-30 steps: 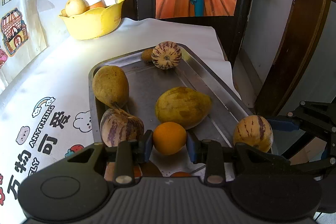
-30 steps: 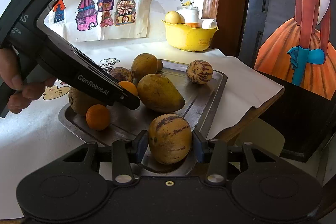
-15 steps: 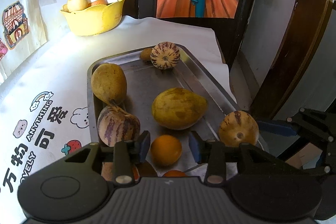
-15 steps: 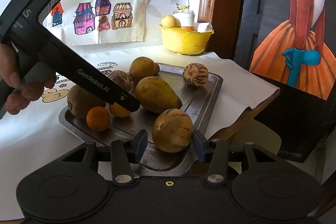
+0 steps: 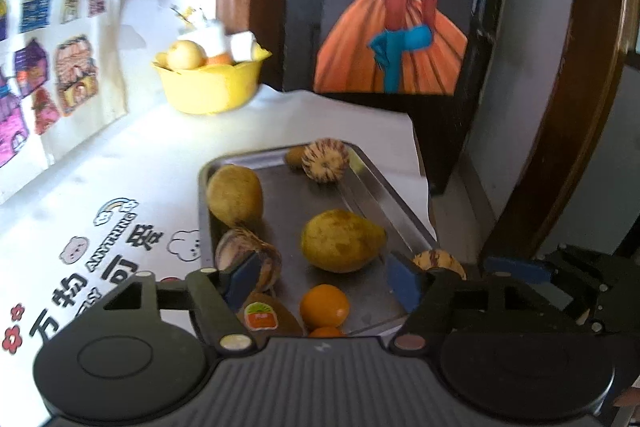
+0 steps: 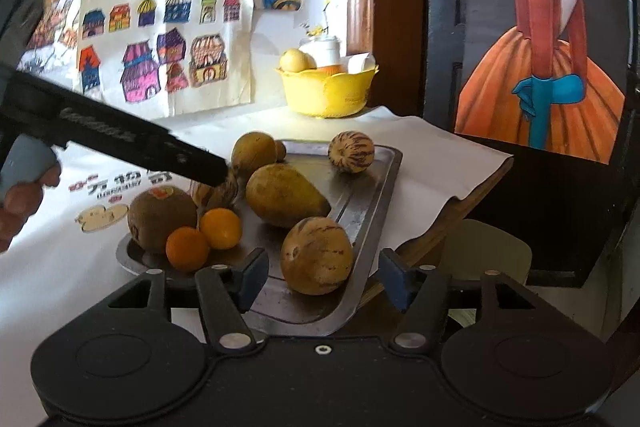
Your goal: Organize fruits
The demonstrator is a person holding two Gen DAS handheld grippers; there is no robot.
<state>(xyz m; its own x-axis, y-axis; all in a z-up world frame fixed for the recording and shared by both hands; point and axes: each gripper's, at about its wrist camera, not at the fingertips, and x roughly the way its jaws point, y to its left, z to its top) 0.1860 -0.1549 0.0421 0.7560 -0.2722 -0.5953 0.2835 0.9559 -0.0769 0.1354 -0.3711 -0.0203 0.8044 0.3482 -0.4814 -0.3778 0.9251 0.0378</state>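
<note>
Pear [image 6: 285, 195] lies flat in tray [image 6: 384, 187], narrow end twd right rim; both claws just opened, holding nothing.

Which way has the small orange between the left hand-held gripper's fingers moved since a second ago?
Yes: the orange left the fingers and lies on the tray.

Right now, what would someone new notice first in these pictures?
A metal tray crowded with fruit sits at the table's corner, a big yellow-green mango in its middle. Behind stands a bright yellow bowl, and an orange-gowned painting fills the right.
</note>
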